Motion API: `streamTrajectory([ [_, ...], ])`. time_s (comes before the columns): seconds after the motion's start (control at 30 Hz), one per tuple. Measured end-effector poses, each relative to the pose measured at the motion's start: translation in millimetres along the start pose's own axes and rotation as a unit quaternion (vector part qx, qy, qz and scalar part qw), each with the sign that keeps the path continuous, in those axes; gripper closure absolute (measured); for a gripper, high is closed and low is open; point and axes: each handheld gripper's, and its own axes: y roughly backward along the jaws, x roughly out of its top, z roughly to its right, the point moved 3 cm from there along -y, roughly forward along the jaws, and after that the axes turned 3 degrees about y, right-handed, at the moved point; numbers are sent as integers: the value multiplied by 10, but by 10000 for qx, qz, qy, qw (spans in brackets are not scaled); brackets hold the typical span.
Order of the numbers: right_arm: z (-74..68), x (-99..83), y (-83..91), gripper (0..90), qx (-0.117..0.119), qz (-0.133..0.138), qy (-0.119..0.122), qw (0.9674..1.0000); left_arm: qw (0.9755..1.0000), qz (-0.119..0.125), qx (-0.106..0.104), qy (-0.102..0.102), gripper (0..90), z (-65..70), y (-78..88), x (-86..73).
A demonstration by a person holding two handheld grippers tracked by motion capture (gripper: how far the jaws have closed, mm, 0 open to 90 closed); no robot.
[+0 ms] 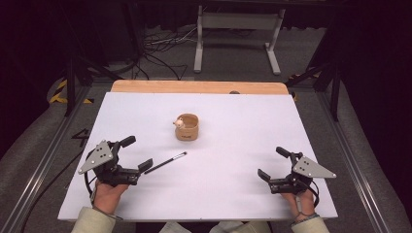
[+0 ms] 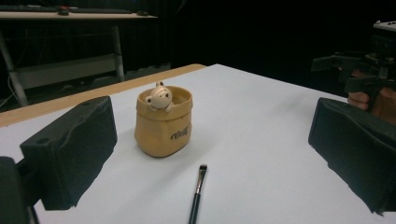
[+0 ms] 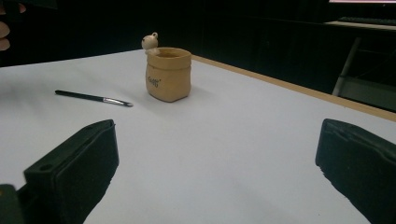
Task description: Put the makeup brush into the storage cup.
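A tan sack-shaped pot (image 1: 187,127) with a small bear figure on its rim stands upright near the middle of the white table; it also shows in the left gripper view (image 2: 163,122) and the right gripper view (image 3: 168,74). A thin black brush (image 1: 165,163) lies flat in front of the pot, its bristle end toward it (image 2: 196,194) (image 3: 93,98). My left gripper (image 1: 136,153) rests open at the front left, with the brush handle's end just beside its nearer jaw. My right gripper (image 1: 273,163) rests open at the front right, nothing between its jaws.
The white table top (image 1: 243,126) has a wooden strip (image 1: 199,87) along its far edge. Beyond it are a metal stand (image 1: 237,36) and cables on the floor. Rails run along both table sides.
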Motion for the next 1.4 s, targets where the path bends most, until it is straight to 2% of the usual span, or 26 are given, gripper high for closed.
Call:
streamTrajectory([
  [0.17,-1,-1,-10,0,23,-8,33,10000,9999,-34,-109,16,13,0,-100,72],
  [0.3,4,3,-5,0,23,-2,18,10000,9998,-119,-115,69,13,10,-185,95],
  [0.47,4,7,-1,0,20,22,27,10000,9997,-204,-166,18,13,34,-259,142],
  [0.53,2,9,-2,0,27,23,31,10000,9995,-284,-146,-4,13,41,-290,162],
  [0.6,4,8,-3,0,40,20,23,10000,9987,-487,-98,-88,25,39,-343,177],
  [0.67,9,8,-2,0,35,26,14,10000,9967,-799,-116,-114,31,34,-412,184],
  [0.77,20,12,6,0,11,48,-15,10000,9935,-1120,-166,-129,31,27,-499,201],
  [0.87,19,13,4,0,21,42,-15,10000,9901,-1385,-127,-185,31,33,-567,235],
  [0.93,16,11,-3,0,35,34,-3,10000,9854,-1668,-58,-333,31,33,-611,266],
  [0.97,15,10,-4,0,37,24,-2,10000,9818,-1853,30,-406,31,29,-632,281],
  [1.03,17,9,-6,0,48,29,-11,10000,9765,-2097,139,-475,29,23,-657,296],
  [1.07,17,9,-6,0,48,29,-11,10000,9748,-2164,179,-508,29,16,-665,304],
  [1.1,17,9,-4,0,50,24,-12,10000,9717,-2288,256,-528,29,1,-681,324],
  [1.13,17,9,-4,0,50,24,-12,10000,9717,-2288,256,-528,28,1,-681,324],
  [1.23,19,9,-4,0,67,24,-23,10000,9675,-2449,318,-541,26,-10,-700,352],
  [1.33,17,8,-7,0,76,16,-32,10000,9648,-2551,303,-557,20,-8,-715,382],
  [1.4,17,8,-9,0,91,15,-40,9999,9616,-2664,249,-608,16,-5,-726,406],
])
